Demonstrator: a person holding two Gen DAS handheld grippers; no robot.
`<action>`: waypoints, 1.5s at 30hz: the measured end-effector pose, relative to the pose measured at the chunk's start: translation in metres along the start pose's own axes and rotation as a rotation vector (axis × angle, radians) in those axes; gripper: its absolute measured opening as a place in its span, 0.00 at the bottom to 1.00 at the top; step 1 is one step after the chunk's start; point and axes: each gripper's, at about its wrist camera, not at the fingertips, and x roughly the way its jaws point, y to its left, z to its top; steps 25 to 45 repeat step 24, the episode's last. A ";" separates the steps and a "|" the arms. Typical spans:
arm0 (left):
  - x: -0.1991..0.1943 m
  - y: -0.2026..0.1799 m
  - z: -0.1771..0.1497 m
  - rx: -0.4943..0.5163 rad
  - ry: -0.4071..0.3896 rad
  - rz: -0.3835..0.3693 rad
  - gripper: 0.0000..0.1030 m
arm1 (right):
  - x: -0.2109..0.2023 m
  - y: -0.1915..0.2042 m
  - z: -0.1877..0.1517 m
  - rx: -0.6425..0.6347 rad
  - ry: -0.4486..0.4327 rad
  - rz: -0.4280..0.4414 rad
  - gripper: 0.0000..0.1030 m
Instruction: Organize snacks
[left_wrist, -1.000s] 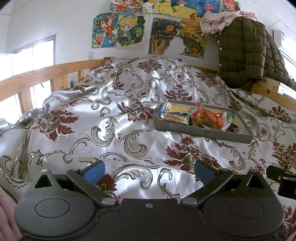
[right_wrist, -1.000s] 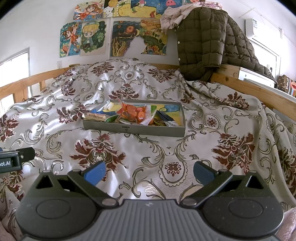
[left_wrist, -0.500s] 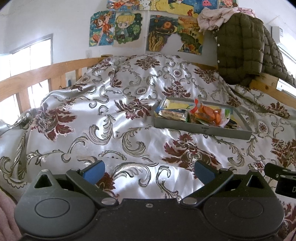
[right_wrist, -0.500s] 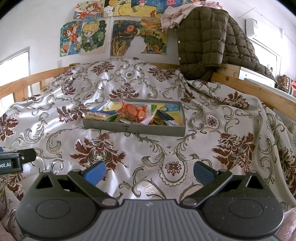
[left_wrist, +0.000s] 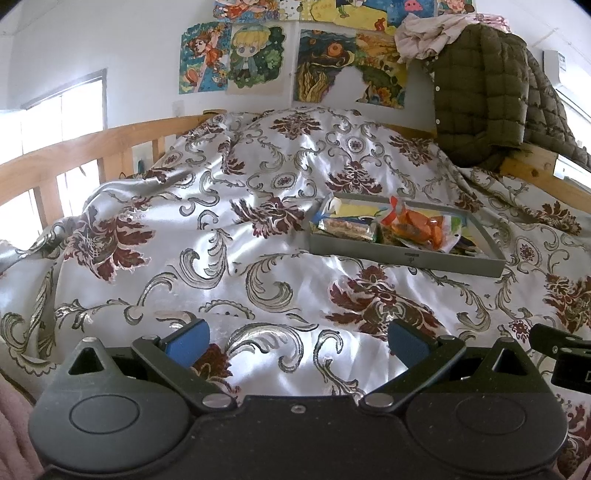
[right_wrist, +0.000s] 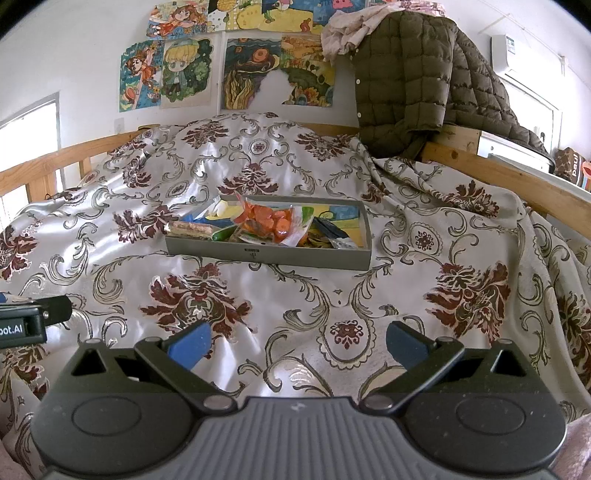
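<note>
A shallow grey tray rests on the patterned bedspread, holding several snack packets. A clear bag of orange snacks lies in its middle and a long biscuit packet at its left end. My left gripper is open and empty, low over the bedspread, well short of the tray, which sits ahead to its right. My right gripper is open and empty, with the tray straight ahead. Each gripper's side shows at the edge of the other view.
The silver floral bedspread is rumpled and humps up behind the tray. Wooden bed rails run along both sides. A quilted olive jacket hangs over the far right rail. Posters cover the wall.
Both views have tilted slightly, so the tray sits a little lower in the frames. Both grippers stay open and empty.
</note>
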 end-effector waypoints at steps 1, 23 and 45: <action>0.000 0.000 0.000 0.000 0.000 -0.001 0.99 | 0.001 0.000 0.001 0.000 0.000 0.000 1.00; 0.004 0.002 -0.001 -0.008 0.028 0.020 0.99 | -0.003 -0.001 -0.011 -0.002 0.021 0.002 1.00; 0.005 0.002 0.000 -0.009 0.031 0.022 0.99 | -0.002 -0.001 -0.012 -0.003 0.028 0.003 1.00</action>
